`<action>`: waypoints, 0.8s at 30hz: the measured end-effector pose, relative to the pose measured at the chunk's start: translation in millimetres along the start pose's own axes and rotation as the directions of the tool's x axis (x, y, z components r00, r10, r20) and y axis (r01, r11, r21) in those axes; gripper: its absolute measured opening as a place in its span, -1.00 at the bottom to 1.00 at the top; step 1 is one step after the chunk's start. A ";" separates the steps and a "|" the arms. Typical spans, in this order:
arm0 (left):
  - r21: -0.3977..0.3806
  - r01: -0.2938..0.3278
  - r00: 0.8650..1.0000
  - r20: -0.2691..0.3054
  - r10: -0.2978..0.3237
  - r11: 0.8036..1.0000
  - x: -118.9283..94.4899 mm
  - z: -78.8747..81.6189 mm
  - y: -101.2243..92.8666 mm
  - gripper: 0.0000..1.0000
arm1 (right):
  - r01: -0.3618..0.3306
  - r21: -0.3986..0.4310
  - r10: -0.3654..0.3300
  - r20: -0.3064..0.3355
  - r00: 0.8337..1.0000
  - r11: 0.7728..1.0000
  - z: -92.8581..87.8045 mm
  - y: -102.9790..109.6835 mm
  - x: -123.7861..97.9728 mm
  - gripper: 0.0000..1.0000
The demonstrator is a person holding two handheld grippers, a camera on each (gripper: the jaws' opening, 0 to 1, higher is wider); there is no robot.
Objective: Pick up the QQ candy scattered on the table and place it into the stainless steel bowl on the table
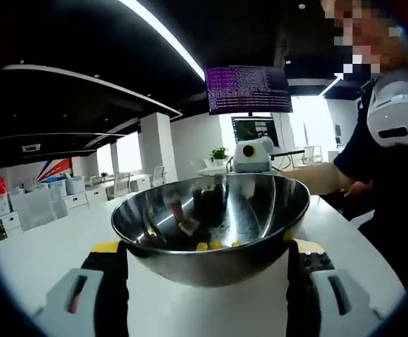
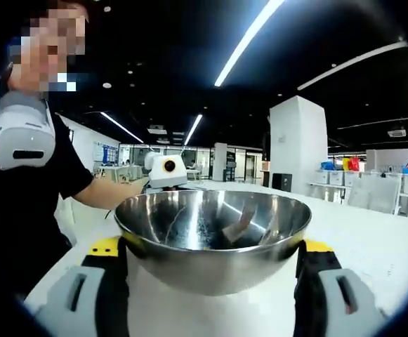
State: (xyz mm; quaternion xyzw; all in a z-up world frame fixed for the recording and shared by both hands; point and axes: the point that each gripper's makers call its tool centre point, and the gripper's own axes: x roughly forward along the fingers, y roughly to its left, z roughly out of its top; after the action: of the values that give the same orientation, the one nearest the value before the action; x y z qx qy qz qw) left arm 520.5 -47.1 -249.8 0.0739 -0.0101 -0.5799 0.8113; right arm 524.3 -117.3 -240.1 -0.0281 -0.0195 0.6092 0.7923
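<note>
In the left gripper view, the left gripper (image 1: 207,256) has its two jaws spread wide, one on each side of the stainless steel bowl (image 1: 211,256). The jaws have yellow tips and sit close beside the bowl's round belly. I cannot tell if they touch it. Inside the bowl, near the front wall, lie a few small yellow QQ candy pieces (image 1: 211,246). The bowl stands on a white table (image 1: 42,253). Past the bowl, the other gripper (image 1: 253,156) shows as a white box with a yellow ring, on the far side of the bowl. A person in a dark shirt (image 1: 390,175) stands at the right. A screen with purple text (image 1: 248,89) hangs high behind.

In the right gripper view, the right gripper (image 2: 211,260) also has its jaws wide apart, one on each side of the same bowl (image 2: 211,263). The bowl's shiny inside shows only blurry streaks here. The other gripper (image 2: 167,170) peeks over the far rim. The person (image 2: 28,189) stands at the left, one arm reaching toward it. A white pillar (image 2: 298,144) stands behind the table (image 2: 379,246).
</note>
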 end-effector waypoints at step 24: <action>-0.045 0.040 0.997 -0.069 -0.043 0.998 53.8 -10.1 138.6 0.88 | 0.041 0.061 -0.039 -0.032 0.999 0.997 -9.0 -144.7 30.3 0.89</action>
State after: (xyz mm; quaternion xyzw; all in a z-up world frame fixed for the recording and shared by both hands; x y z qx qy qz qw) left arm 669.3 -52.8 -245.2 0.0767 0.0327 -0.5939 0.8002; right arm 672.2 -125.4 -239.3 -0.0124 0.0109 0.5929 0.8051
